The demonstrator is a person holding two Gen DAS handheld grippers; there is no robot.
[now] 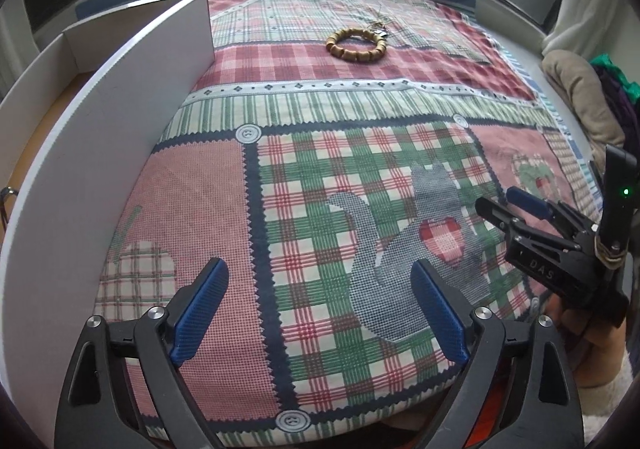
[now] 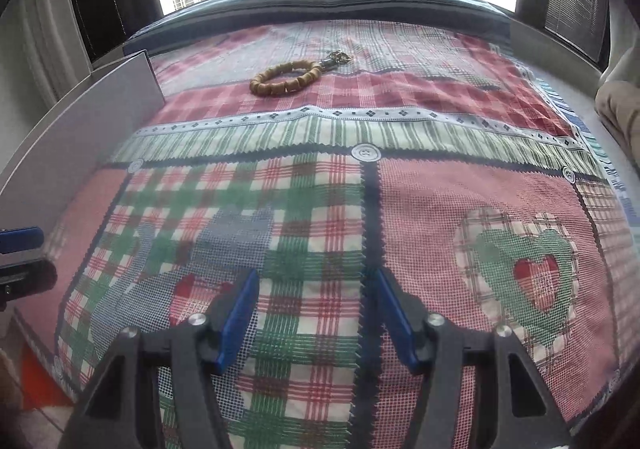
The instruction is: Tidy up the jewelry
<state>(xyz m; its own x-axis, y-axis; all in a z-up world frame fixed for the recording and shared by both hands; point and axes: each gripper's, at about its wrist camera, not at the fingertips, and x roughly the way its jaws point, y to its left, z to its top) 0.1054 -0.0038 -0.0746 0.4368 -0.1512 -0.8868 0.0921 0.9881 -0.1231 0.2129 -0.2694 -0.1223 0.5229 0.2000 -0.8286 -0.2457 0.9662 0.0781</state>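
Note:
A wooden bead bracelet (image 1: pixel 356 57) (image 2: pixel 294 85) lies flat on the far part of the patchwork cloth. A small metal trinket (image 1: pixel 378 27) (image 2: pixel 338 57) rests against its far right side. A white partitioned box (image 1: pixel 100 153) (image 2: pixel 92 121) stands along the left. My left gripper (image 1: pixel 320 269) is open over the near cloth beside the box wall, with nothing between its blue pads. My right gripper (image 2: pixel 318 273) (image 1: pixel 496 197) is open too, to the right of the left one, with nothing in it. Both are well short of the bracelet.
The patchwork cloth (image 1: pixel 320 177) covers the surface. A beige cushion (image 1: pixel 580 97) lies at the right edge. A hand (image 1: pixel 600 337) holds the right gripper. A window with dark frames runs along the far side.

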